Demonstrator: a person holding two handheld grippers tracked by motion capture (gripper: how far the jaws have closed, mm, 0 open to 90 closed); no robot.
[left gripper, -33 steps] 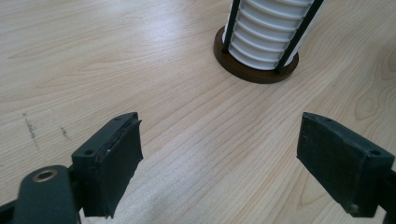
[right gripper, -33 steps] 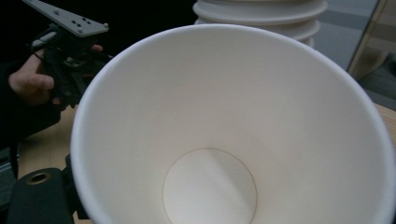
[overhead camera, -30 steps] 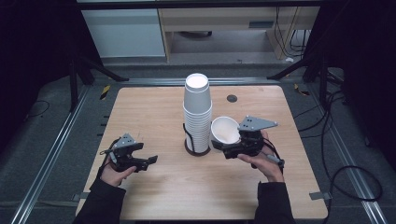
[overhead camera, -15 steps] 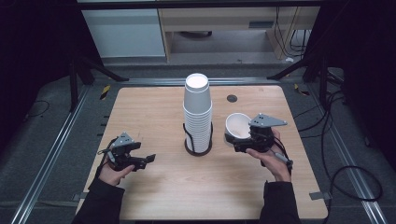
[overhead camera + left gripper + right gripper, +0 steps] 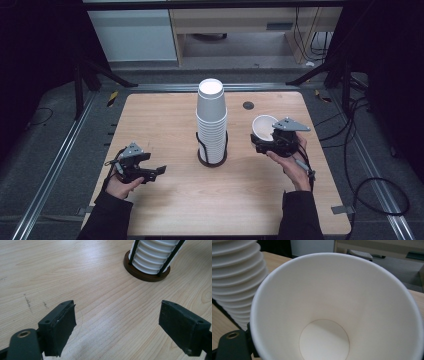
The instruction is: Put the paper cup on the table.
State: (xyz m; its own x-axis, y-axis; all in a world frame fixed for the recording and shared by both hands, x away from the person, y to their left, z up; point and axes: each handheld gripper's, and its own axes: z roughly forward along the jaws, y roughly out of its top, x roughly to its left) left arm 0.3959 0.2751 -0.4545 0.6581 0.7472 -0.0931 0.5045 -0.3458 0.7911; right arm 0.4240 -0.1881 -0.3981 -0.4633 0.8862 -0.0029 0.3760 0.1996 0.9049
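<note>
On the right side of the tabletop (image 5: 170, 115), my right gripper (image 5: 265, 144) holds a white paper cup (image 5: 264, 127), its mouth tipped up toward the camera. In the right gripper view the cup (image 5: 337, 307) hides both jaws, so I cannot see where they press on its wall; its rim is cut off at the right and bottom edges. Beside it, at the left of that view, stands the stack of cups (image 5: 235, 277), its top out of frame.

The stack (image 5: 211, 120) stands upside down near the tabletop's middle in a black wire holder on a round dark base (image 5: 147, 271). The left gripper view shows just its lowest rings.

My left gripper (image 5: 152, 172) rests low at the front left, well apart from the stack, jaws wide with nothing between them.

The tabletop is pale wood with faint scuff marks (image 5: 27, 302) and a small dark round fitting (image 5: 248, 105) near the far edge. Beyond it the room is dim: grey floor, metal rails, black cables at the right, and light-coloured cabinets at the back.
</note>
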